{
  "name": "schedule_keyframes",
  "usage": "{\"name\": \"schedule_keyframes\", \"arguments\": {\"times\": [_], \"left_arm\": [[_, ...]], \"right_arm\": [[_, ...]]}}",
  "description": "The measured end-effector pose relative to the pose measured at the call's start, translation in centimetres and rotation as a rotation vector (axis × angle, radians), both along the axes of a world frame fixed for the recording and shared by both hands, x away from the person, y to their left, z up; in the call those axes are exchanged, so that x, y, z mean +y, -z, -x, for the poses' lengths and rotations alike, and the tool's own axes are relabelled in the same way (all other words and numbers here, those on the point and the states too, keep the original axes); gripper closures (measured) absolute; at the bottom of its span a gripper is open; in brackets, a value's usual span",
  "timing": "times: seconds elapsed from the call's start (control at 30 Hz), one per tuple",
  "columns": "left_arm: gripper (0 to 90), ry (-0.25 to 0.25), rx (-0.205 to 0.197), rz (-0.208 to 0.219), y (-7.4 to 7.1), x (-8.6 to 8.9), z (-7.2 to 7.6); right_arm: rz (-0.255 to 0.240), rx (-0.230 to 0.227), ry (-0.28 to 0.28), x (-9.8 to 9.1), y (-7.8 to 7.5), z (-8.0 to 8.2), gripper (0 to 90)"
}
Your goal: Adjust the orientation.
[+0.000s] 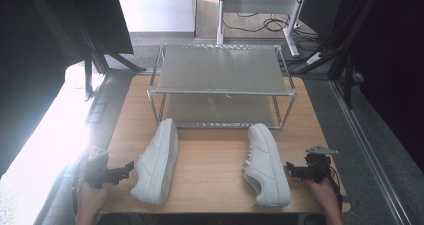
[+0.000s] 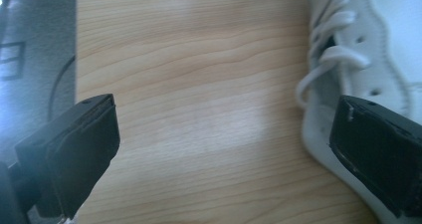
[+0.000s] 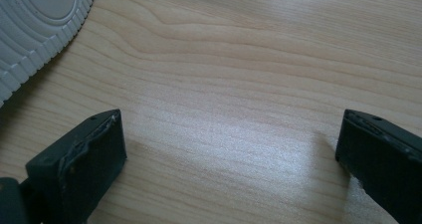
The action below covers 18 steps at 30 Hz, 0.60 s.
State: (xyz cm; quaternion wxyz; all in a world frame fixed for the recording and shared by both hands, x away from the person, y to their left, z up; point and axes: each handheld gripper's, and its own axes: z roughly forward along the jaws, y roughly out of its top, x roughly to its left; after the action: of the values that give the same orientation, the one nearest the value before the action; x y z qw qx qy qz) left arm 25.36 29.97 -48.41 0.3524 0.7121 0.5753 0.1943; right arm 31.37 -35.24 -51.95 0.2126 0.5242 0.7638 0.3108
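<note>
on the near half of the wooden table (image 1: 215,160) lie two white sneakers, each tipped over on its side, with a two-tier metal shoe rack (image 1: 220,85) standing behind them toward the far edge. the left shoe (image 1: 157,161) lies just beside the left gripper (image 1: 124,169), toe pointing away toward the rack; in the left gripper view its laces and eyelets (image 2: 343,55) sit right by one jaw, and whether that jaw touches the shoe is hard to tell. the right shoe (image 1: 267,166) lies just beside the right gripper (image 1: 292,171), and the right gripper view catches the ribbed grey sole (image 3: 40,20) at the upper left, apart from the jaws.

both grippers have their jaws wide apart with nothing between them but bare wood.

these shoes look light and easy to lift. the rubber sole is stiff and should hold firm under a squeeze, while the upper is softer and will give a little; the smooth white surface may be a bit slippery. a good hold is probably across the heel collar or the side wall by the laces, where the jaws can pinch one layer of the upper. gripping loose laces alone would let the shoe swing.
</note>
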Motion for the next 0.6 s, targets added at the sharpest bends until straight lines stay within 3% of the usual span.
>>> {"name": "schedule_keyframes", "arguments": {"times": [0.23,0.4,0.5,0.6], "left_arm": [[0.0,0.007,0.020,-0.002,-0.21,-0.24,0.08],[0.0,0.001,0.059,-0.034,0.33,-0.06,0.14],[0.0,0.003,0.059,-0.050,0.27,-0.34,0.14],[0.0,0.018,0.040,-0.011,0.00,-0.51,0.23]], "right_arm": [[0.000,0.000,0.000,0.00,0.00,0.00,0.0],[0.000,0.000,0.000,0.00,0.00,0.00,0.0],[0.000,0.000,0.000,0.00,0.00,0.00,0.0],[0.000,0.000,0.000,0.00,0.00,0.00,0.0]]}}
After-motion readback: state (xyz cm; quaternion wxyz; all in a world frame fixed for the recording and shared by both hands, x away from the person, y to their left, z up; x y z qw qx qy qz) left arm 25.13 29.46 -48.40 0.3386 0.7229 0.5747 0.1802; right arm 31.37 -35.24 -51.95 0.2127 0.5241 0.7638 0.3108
